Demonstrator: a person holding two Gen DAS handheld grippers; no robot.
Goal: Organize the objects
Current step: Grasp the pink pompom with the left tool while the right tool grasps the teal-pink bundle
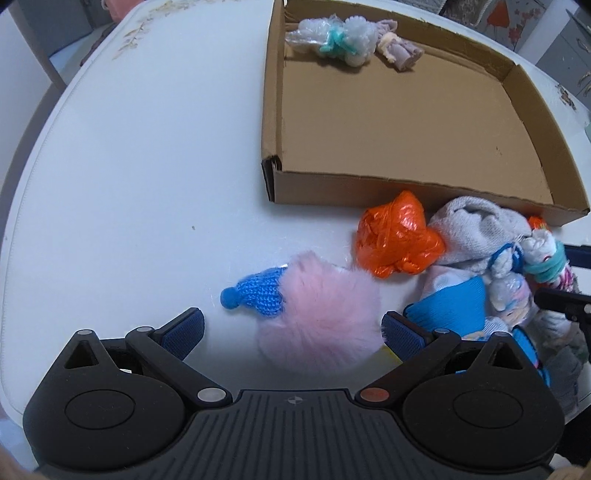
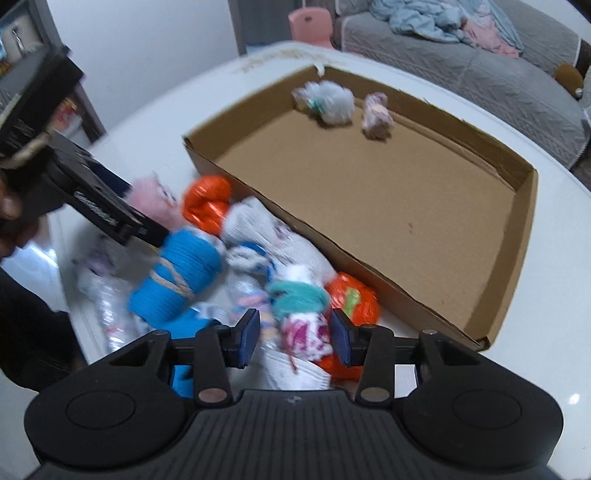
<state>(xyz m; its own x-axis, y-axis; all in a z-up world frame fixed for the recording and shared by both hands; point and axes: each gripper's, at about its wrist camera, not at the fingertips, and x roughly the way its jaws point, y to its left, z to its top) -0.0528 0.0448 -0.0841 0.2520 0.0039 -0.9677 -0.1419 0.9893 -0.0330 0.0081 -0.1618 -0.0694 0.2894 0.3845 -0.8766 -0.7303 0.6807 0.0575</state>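
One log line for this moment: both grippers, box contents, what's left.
left gripper: open over pink pompom | right gripper: straddling bundle, contact unclear | box: two bundles | pile: outside

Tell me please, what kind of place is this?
Probably a living room at home. A grey quilted sofa with loose clothes on it stands behind the white round table, and a small pink plastic chair is beside it. Soft toys lie near a shallow brown cardboard box.

— What am I looking at on my end?
— My left gripper [image 1: 291,328]: matte black, ribbed housing, round silver and orange pivot caps, blue textured pads [image 1: 184,328]. My right gripper [image 2: 293,339] matches, both caps silver. Dark sleeve [image 2: 26,332] beside it.
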